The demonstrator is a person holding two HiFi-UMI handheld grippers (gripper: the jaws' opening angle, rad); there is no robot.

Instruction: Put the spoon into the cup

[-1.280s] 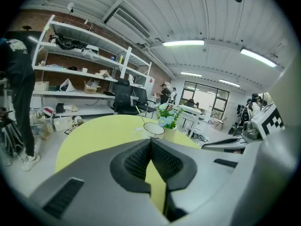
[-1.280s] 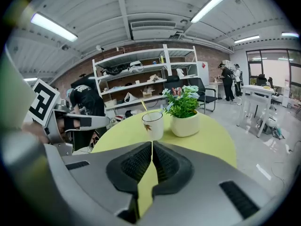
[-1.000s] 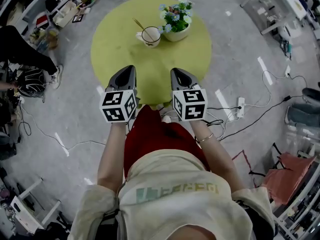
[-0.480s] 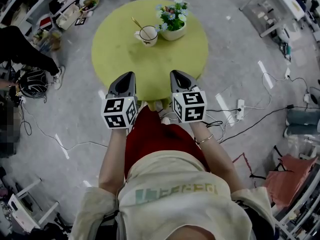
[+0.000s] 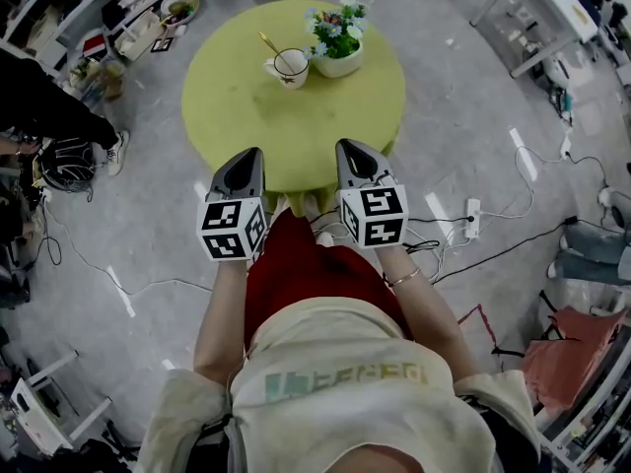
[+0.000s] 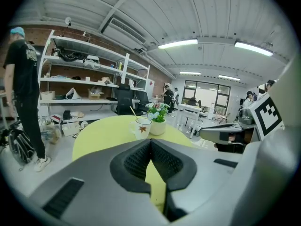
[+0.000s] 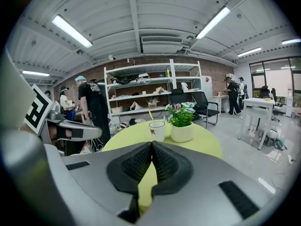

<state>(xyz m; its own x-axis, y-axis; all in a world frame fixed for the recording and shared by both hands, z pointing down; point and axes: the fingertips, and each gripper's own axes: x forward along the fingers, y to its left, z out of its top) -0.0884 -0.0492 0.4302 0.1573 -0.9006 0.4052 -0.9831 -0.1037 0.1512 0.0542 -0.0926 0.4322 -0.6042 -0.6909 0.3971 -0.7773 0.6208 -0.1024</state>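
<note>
A white cup point(image 5: 289, 66) with a leaf print stands at the far side of the round yellow-green table point(image 5: 246, 116); the cup point(image 6: 142, 127) point(image 7: 156, 130) shows in both gripper views too. A gold spoon point(image 5: 270, 47) stands in the cup, its handle leaning out to the left. My left gripper point(image 5: 245, 156) and right gripper point(image 5: 352, 150) hover side by side over the table's near edge, well short of the cup. Both are shut with nothing between their jaws. Seen in their own views, the left gripper point(image 6: 151, 140) and the right gripper point(image 7: 152, 143) have their pads touching.
A white pot of flowers point(image 5: 338, 42) stands just right of the cup. A person in black point(image 6: 23, 98) stands left of the table by shelving point(image 6: 89, 86). Cables and a power strip point(image 5: 471, 215) lie on the floor to the right.
The view has shifted slightly, so the table sits a little higher in the picture. Both grippers stay shut and in nearly the same place.
</note>
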